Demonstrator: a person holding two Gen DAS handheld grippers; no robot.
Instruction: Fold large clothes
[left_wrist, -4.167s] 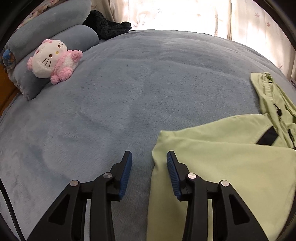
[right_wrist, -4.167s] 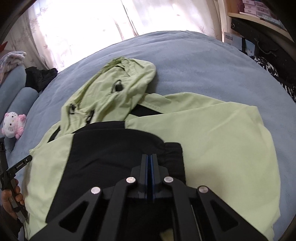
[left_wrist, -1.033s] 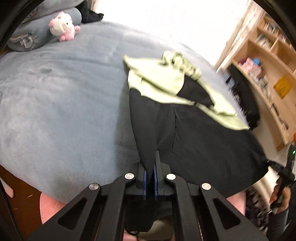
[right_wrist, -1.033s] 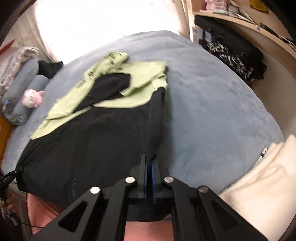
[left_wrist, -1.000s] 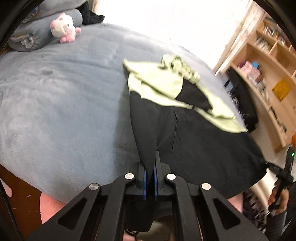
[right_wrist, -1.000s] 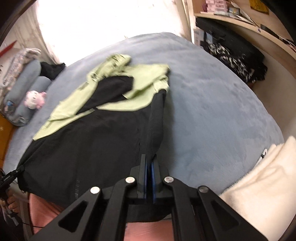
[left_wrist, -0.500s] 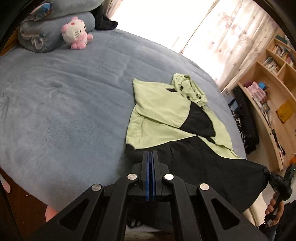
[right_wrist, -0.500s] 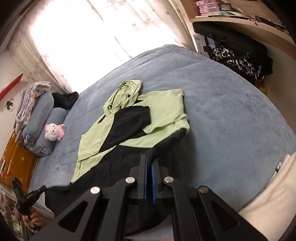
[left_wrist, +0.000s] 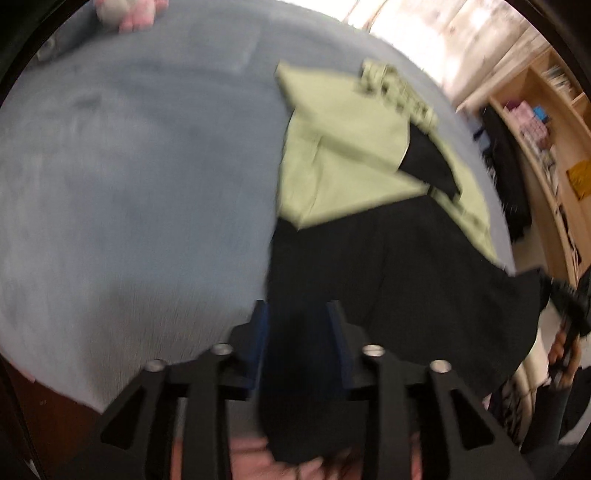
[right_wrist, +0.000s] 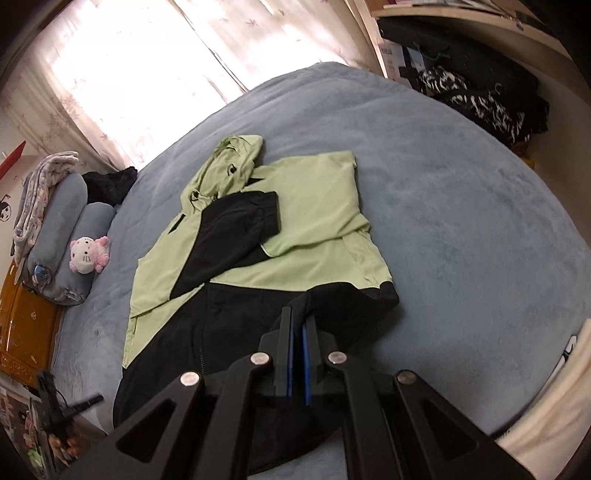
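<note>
A light green hooded jacket (right_wrist: 314, 206) with a black lower half and one black sleeve folded across it lies on the blue-grey bed (right_wrist: 461, 203). My right gripper (right_wrist: 297, 317) is shut on the jacket's black hem at its right corner, which is lifted slightly off the bed. In the blurred left wrist view my left gripper (left_wrist: 297, 314) has its jaws opening. The black hem of the jacket (left_wrist: 351, 162) lies loose between them, and the pads do not press on it. The bed (left_wrist: 129, 166) fills the left of that view.
A pink and white plush toy (right_wrist: 88, 254) leans on grey pillows (right_wrist: 62, 229) at the bed's head, near a dark garment (right_wrist: 110, 184). Black clothes (right_wrist: 480, 96) are piled under wooden shelves at the right. A cream blanket (right_wrist: 554, 406) sits at the near right edge.
The left jaws, shut on the black hem half a second ago, have parted and dropped closer to the bed. The right gripper has carried its corner forward, still shut.
</note>
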